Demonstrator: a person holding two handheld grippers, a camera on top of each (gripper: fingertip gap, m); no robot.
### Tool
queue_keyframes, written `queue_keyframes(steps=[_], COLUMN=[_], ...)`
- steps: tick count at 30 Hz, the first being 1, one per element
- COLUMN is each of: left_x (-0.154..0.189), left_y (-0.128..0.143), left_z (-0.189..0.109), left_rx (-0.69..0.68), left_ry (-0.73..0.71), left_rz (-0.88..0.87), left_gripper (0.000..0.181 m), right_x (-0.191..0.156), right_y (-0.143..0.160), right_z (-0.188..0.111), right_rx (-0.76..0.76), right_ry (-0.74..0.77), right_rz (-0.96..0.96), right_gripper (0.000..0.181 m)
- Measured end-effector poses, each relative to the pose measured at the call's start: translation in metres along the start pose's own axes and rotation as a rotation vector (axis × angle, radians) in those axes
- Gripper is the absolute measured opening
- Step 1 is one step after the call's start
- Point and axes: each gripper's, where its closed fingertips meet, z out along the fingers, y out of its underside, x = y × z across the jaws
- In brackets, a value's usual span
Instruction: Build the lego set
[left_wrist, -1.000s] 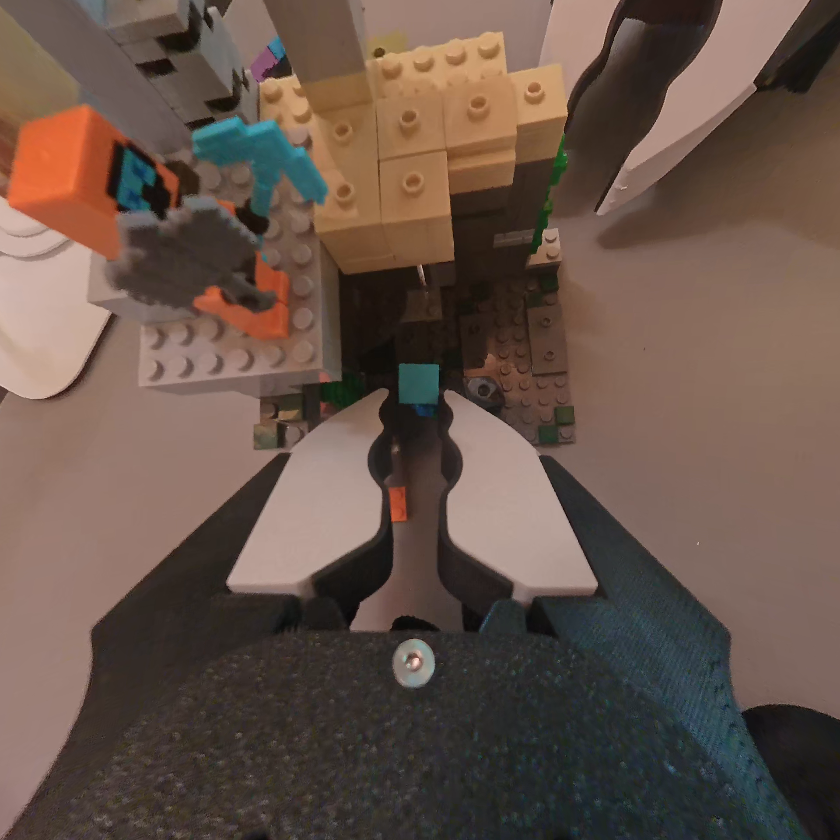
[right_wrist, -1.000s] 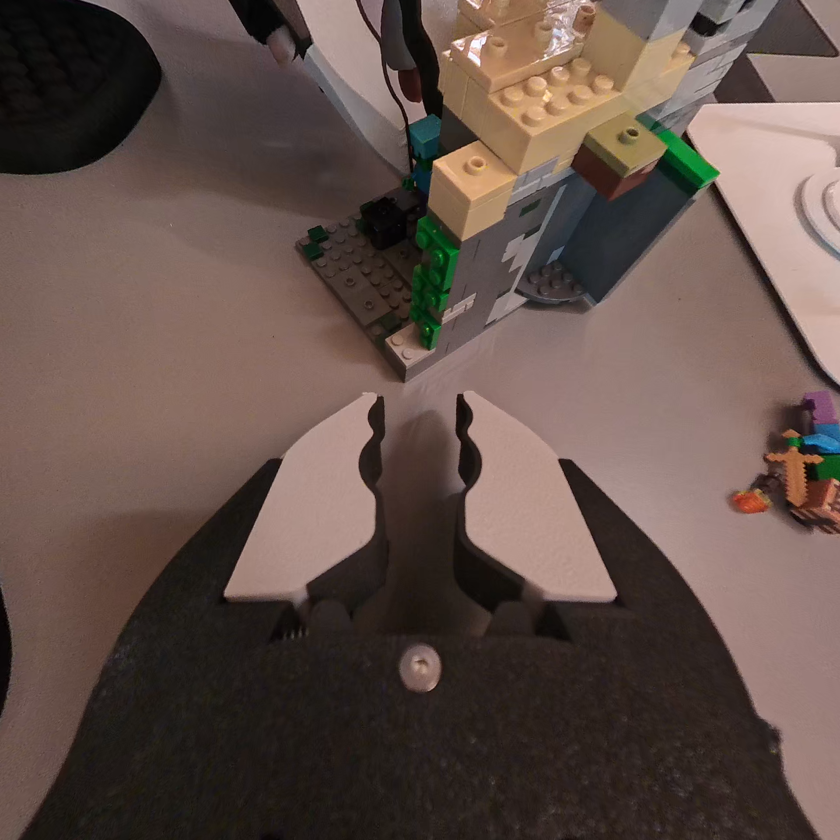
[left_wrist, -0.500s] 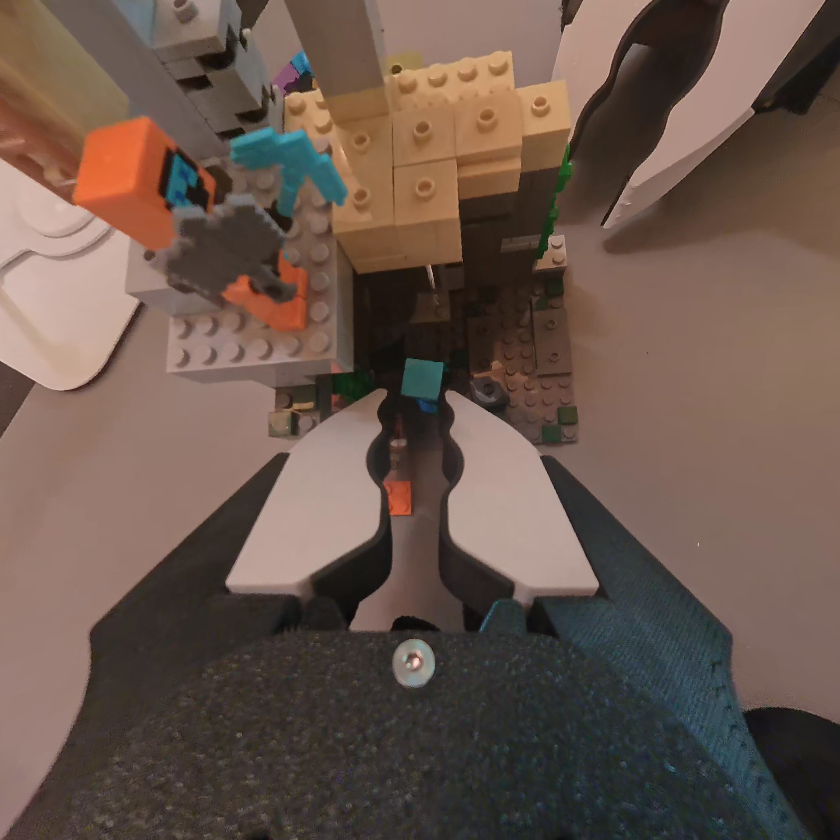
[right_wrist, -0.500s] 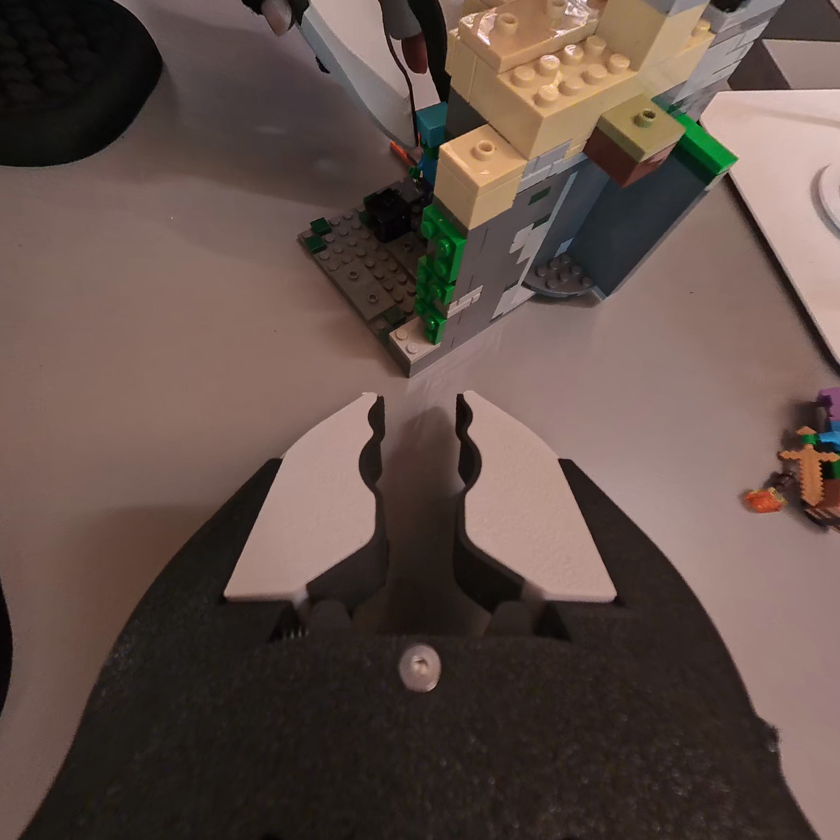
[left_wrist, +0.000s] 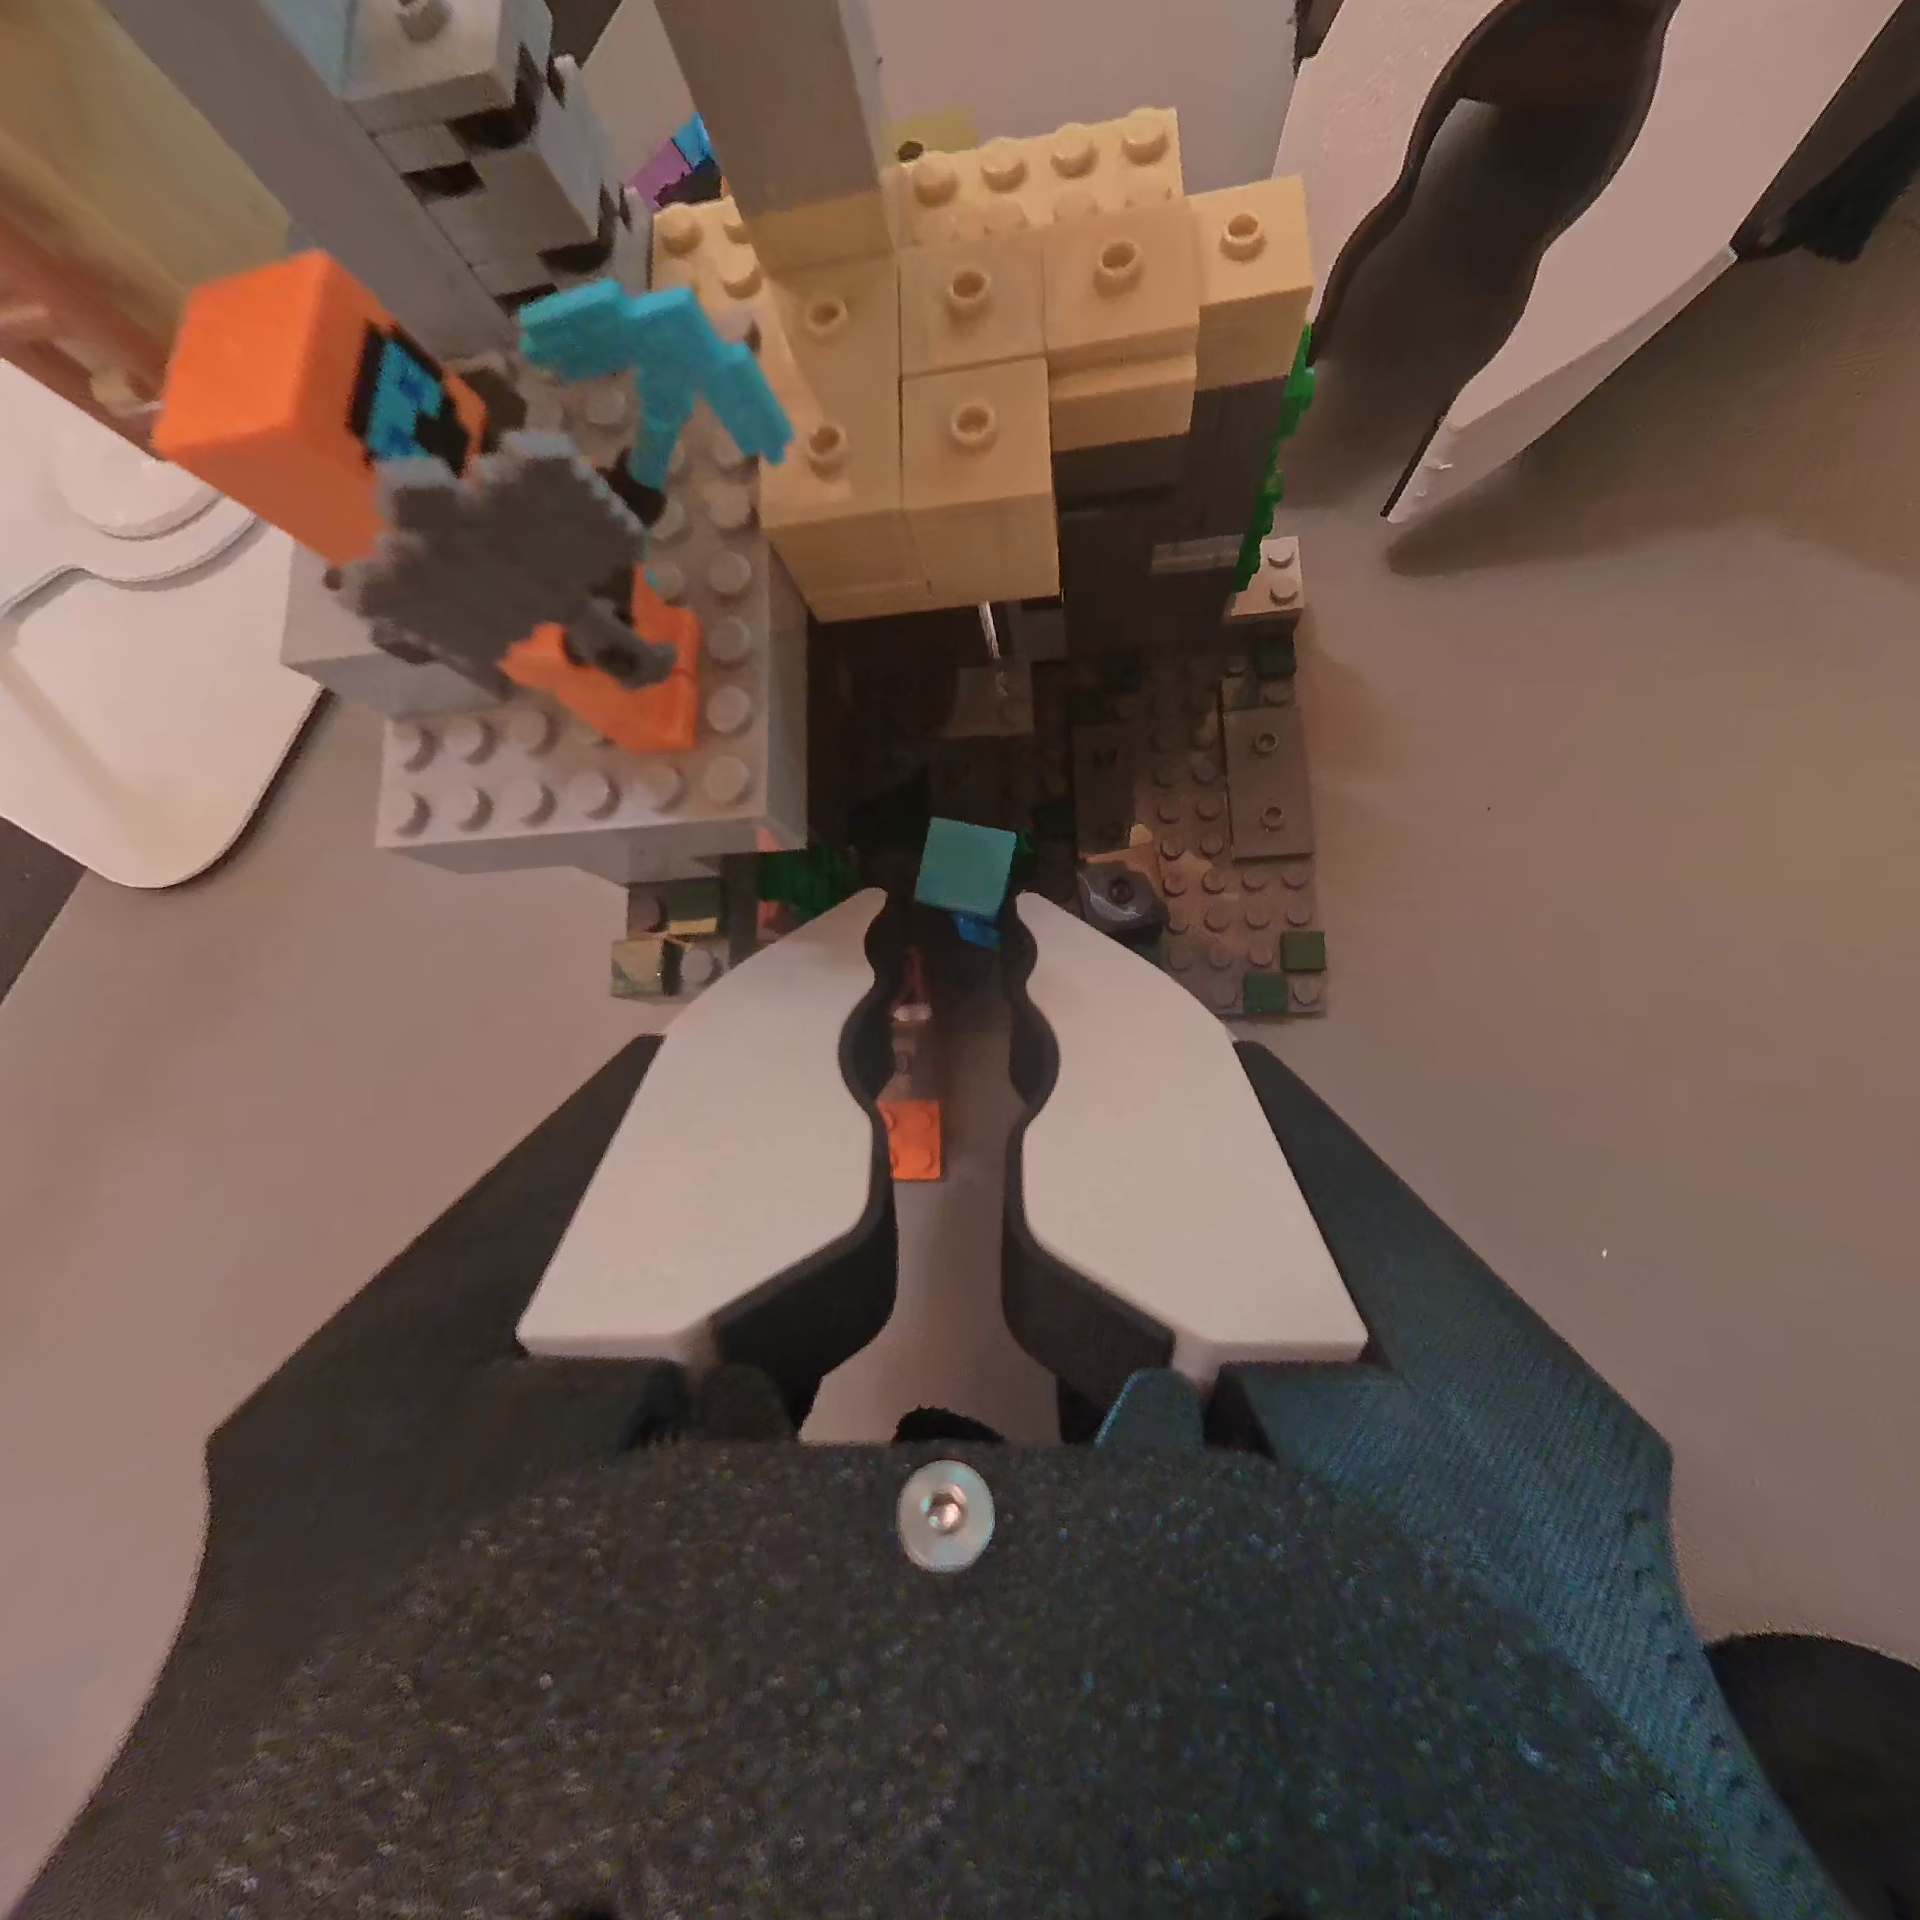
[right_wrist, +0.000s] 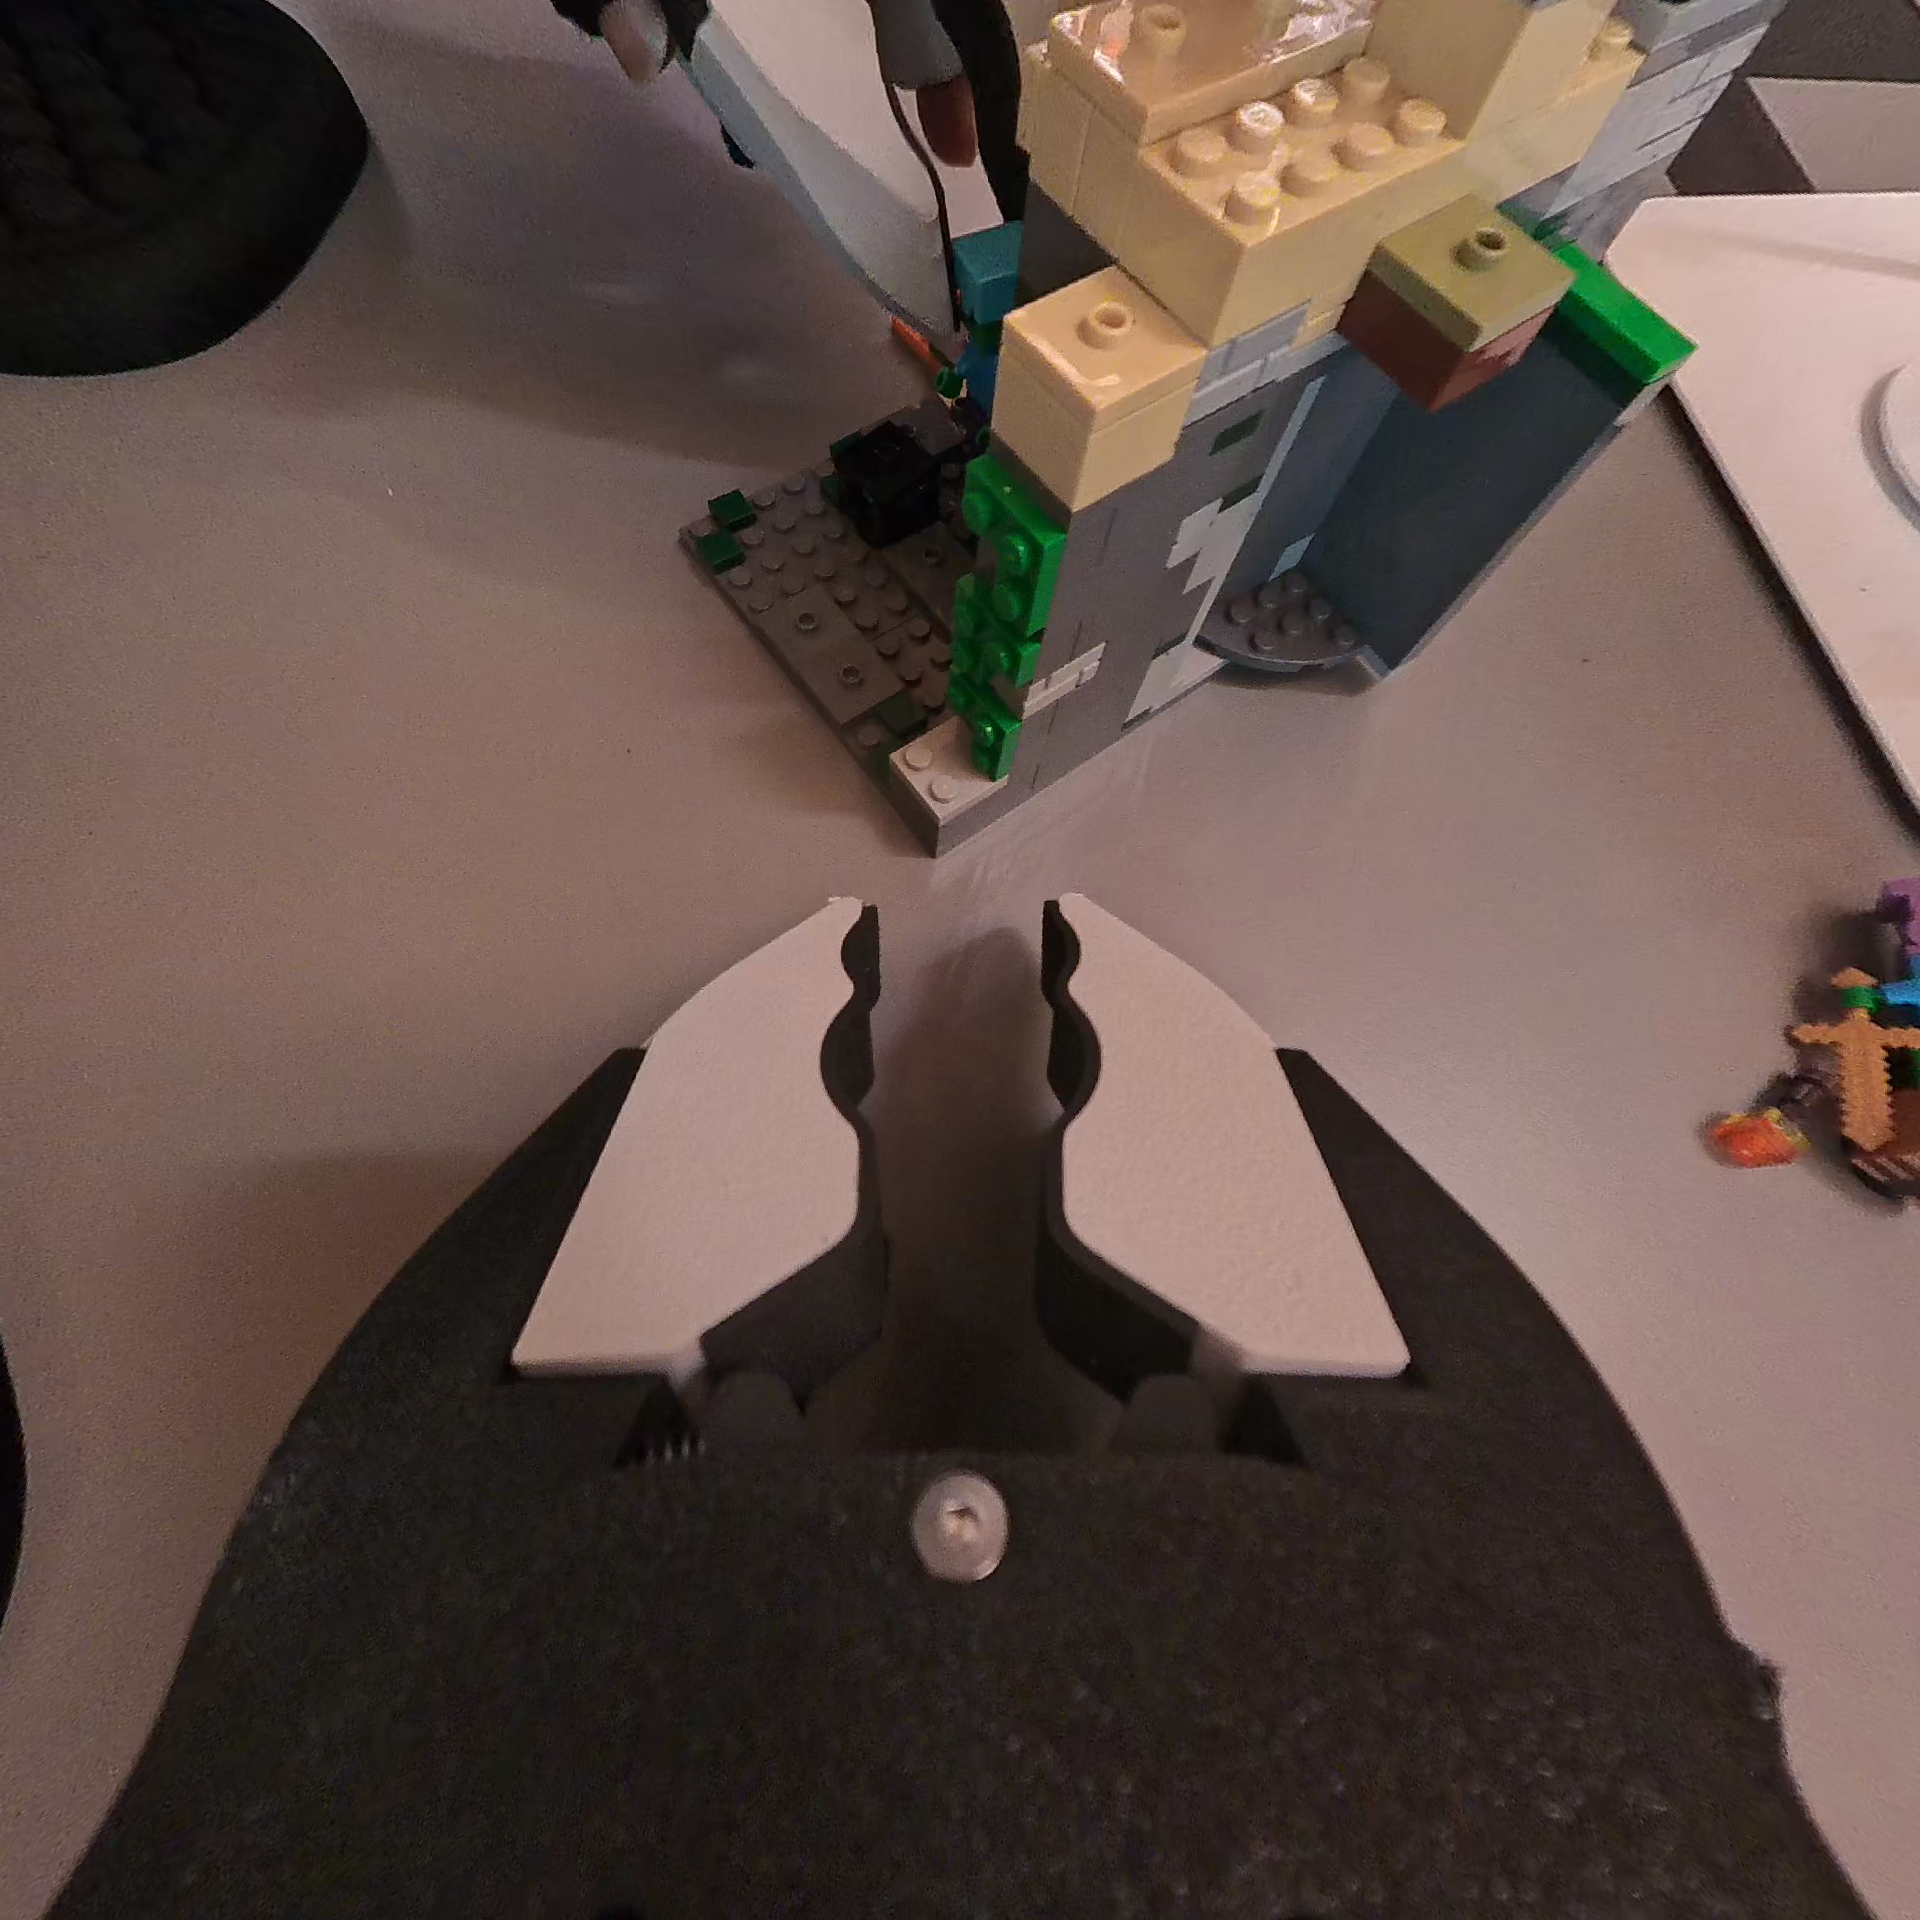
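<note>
Drift over the last second: my left gripper (left_wrist: 948, 914), jaws narrowly parted around the small teal-headed minifigure (left_wrist: 961, 868) without clearly clamping it, has lifted off the tan-and-grey brick tower (left_wrist: 966, 395) ahead; figure looks seated, I judge. Right gripper (right_wrist: 958, 920) agape, empty, tower beyond its tips

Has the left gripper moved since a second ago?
Yes. The left gripper has pulled back and shifted left: the grey stud platform and tan bricks now sit further right and lower in its view.
</note>
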Motion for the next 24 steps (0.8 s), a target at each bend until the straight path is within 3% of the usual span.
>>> queue_keyframes(steps=[24], left_x=[-0.0017], left_y=[0.0065], left_z=[-0.0007], left_rx=[-0.116], left_ry=[0.061], left_rz=[0.114], left_gripper=[0.014], right_x=[-0.0015], right_y=[0.0002], right_z=[0.0004], right_rx=[0.002], right_ry=[-0.006], right_rz=[0.004], right_gripper=[0.03])
